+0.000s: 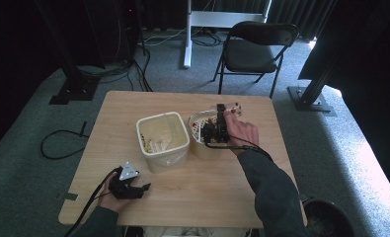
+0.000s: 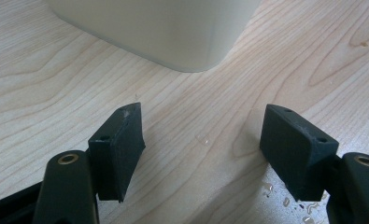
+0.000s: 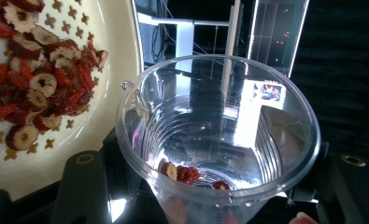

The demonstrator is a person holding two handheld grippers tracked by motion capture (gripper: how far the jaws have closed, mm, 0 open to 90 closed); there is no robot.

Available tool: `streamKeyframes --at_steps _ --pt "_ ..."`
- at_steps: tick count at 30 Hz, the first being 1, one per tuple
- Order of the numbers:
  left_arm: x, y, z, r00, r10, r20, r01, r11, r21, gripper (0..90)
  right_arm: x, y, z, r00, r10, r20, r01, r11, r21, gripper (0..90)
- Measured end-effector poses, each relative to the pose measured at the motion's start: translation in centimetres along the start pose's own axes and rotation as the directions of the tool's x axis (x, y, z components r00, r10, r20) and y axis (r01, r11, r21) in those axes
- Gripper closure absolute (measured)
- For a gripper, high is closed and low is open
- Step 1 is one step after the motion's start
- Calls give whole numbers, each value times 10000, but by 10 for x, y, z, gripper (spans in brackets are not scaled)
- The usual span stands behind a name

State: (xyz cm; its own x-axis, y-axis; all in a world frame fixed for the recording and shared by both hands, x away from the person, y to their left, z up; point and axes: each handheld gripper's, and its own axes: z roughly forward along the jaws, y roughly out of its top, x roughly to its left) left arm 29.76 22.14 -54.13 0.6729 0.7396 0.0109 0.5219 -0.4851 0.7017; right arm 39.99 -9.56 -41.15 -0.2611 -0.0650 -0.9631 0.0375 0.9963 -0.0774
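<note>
Table [image 1: 133, 106] of pale wood carries two cream containers side by side near its middle. On the left stands a cream rectangular bin [image 1: 163, 141] with pale contents that cannot be made out; touching its right side is a strainer basket [image 1: 202, 148] — cream, with small star-shaped holes — that holds a heap of sliced red dates [image 3: 37, 88].

Right gripper [image 1: 217, 129] is held over the strainer basket by the person's right hand [image 1: 242, 132], whose dark sleeve comes in from the bottom edge. Its jaws are clamped on the wall of a clear plastic cup [image 3: 219, 140]. In the right gripper view the cup tips with its mouth toward the camera, just beside the basket's rim, and a few date pieces [image 3: 180, 173] lie in its lower part.

Left gripper [image 1: 128, 185] sits low at the near left of the table, well apart from the bin, held by the left hand [image 1: 111, 195]; a grey three-cornered plate tops it and a cable trails off the near edge. Its jaws stand wide apart with nothing between them, bare wood showing in the gap. In the left gripper view the bin's rounded corner lies ahead, and a few water drops [image 2: 285, 201] speckle the wood beside one jaw.

Beyond the table, a black folding chair [image 1: 254, 49] stands on grey carpet.
</note>
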Motion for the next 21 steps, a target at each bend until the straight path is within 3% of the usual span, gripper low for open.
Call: streamKeyframes --at_steps 3,6,9,10,12,13,15,19,21 --pt "0 0 0 10000 -6 -1 6 10000 -13 309 -1 -2 1 9997 243 -16 -243 9997 28 357" --pt "0 0 0 10000 -4 -4 4 10000 -1 309 5 -3 1 9999 -87 -102 87 10000 14 356" --pt "0 0 0 10000 -20 -1 20 10000 -15 309 4 -8 3 9962 715 -489 -726 9972 -200 355" --pt "0 0 0 10000 25 -1 -25 10000 22 309 4 -9 3 9955 771 -545 -782 9967 -195 355" --pt "0 0 0 10000 21 -3 -21 10000 22 309 3 -15 3 9860 1412 -885 -1448 9888 -365 355" --pt "0 0 0 10000 21 0 -21 10000 16 309 1 -19 4 9765 1862 -1084 -1913 9808 -385 355" --pt "0 0 0 10000 30 3 -30 10000 28 309 -4 -28 5 9473 2809 -1543 -2920 9549 -544 355" --pt "0 0 0 10000 29 9 -29 10000 39 309 -11 -47 7 8579 4567 -2353 -4811 8749 -561 355" --pt "0 0 0 10000 18 4 -18 10000 31 309 -14 -56 8 8221 5053 -2621 -5368 8415 -613 356"
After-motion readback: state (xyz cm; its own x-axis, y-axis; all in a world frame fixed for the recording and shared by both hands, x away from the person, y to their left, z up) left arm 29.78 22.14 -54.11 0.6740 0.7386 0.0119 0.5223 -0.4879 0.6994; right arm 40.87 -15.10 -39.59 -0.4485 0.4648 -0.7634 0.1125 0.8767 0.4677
